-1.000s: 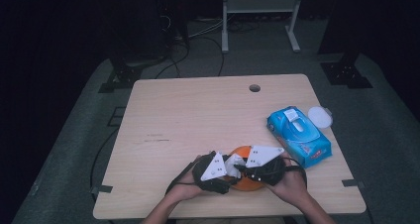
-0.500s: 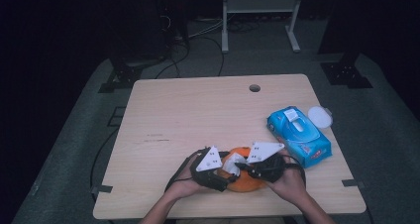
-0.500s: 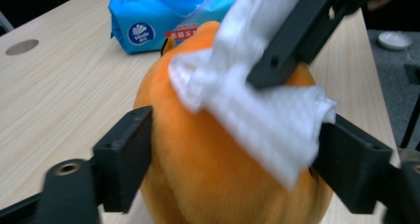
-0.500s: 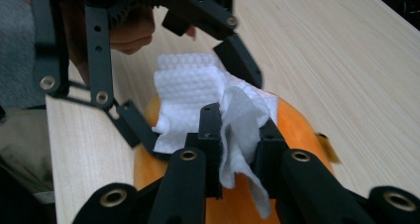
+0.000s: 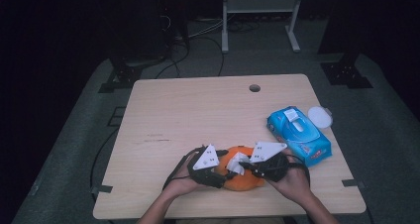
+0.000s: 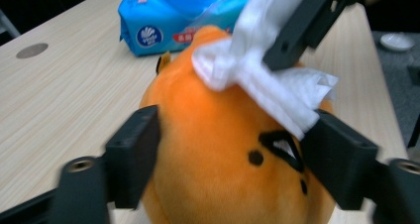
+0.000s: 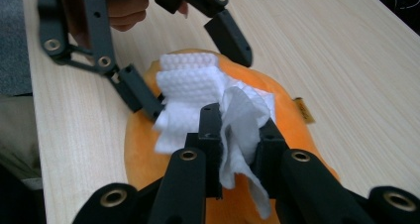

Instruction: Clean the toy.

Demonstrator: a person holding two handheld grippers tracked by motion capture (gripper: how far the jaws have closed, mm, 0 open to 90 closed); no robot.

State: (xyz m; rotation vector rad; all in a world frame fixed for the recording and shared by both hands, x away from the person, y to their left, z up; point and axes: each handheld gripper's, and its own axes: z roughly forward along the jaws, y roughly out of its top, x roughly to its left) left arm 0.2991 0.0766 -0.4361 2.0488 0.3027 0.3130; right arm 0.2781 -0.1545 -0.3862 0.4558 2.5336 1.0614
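Note:
An orange plush toy point(image 5: 243, 179) lies near the table's front edge. My left gripper point(image 5: 225, 172) reaches in from the left, one jaw on each side of the toy point(image 6: 213, 149). Its jaws have just been closing, and the pads press on the plush. My right gripper point(image 7: 240, 135) is shut on a crumpled white tissue point(image 7: 188, 90). It holds the tissue point(image 6: 277, 90) against the top of the toy point(image 7: 143, 149), above its black stitched face marks. The right gripper point(image 5: 242, 165) comes in from the right.
A blue pack of wipes point(image 5: 298, 135) lies to the right of the toy, with a small white lid point(image 5: 320, 117) beyond it at the table's right edge. A round hole point(image 5: 254, 88) sits near the far edge of the wooden table point(image 5: 198, 110).
Both hands stay at the plush toy. The left gripper has edged slightly to the left; the tissue remains on the toy's top.

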